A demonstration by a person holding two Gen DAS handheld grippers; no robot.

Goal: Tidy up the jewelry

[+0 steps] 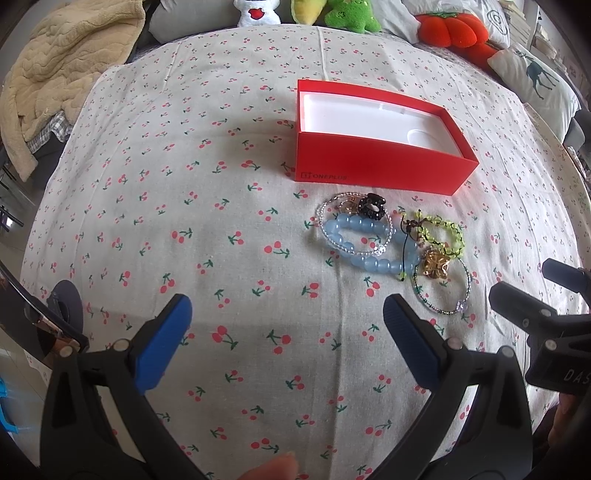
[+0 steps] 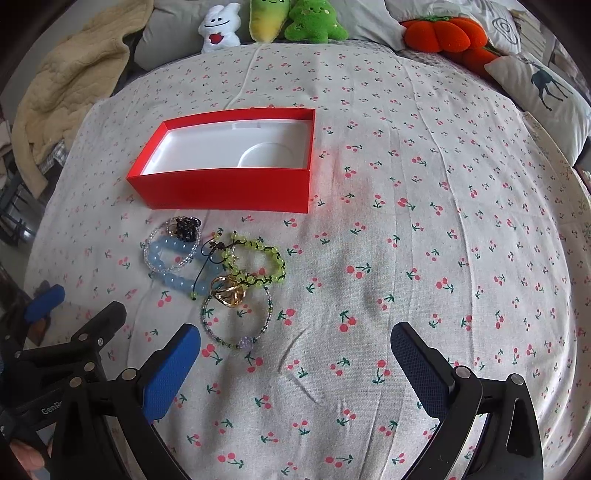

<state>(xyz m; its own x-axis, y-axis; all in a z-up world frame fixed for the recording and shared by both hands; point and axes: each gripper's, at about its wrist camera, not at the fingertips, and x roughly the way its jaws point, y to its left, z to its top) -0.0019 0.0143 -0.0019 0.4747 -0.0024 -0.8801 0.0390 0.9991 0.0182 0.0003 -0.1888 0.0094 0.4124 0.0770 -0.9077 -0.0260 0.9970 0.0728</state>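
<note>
An open red box [image 1: 373,168] with a white empty inside stands on the cherry-print cloth; it also shows in the right wrist view [image 2: 225,190]. In front of it lies a pile of jewelry: a blue bead bracelet [image 1: 364,258] [image 2: 173,275], a clear bead bracelet [image 1: 325,221], a black hair clip [image 1: 373,207] [image 2: 186,226], a yellow-green bead bracelet [image 1: 443,232] [image 2: 258,258], a gold ornament [image 1: 436,266] [image 2: 229,291] and a thin green bead bracelet [image 1: 443,310] [image 2: 236,341]. My left gripper [image 1: 288,314] is open and empty, short of the pile. My right gripper [image 2: 295,347] is open and empty, right of the pile.
Plush toys [image 2: 266,22], an orange pumpkin cushion [image 2: 443,33] and a deer-print pillow [image 2: 546,92] line the far edge. A beige blanket [image 1: 55,74] lies at the far left. The cloth [image 2: 424,240] covers the whole surface.
</note>
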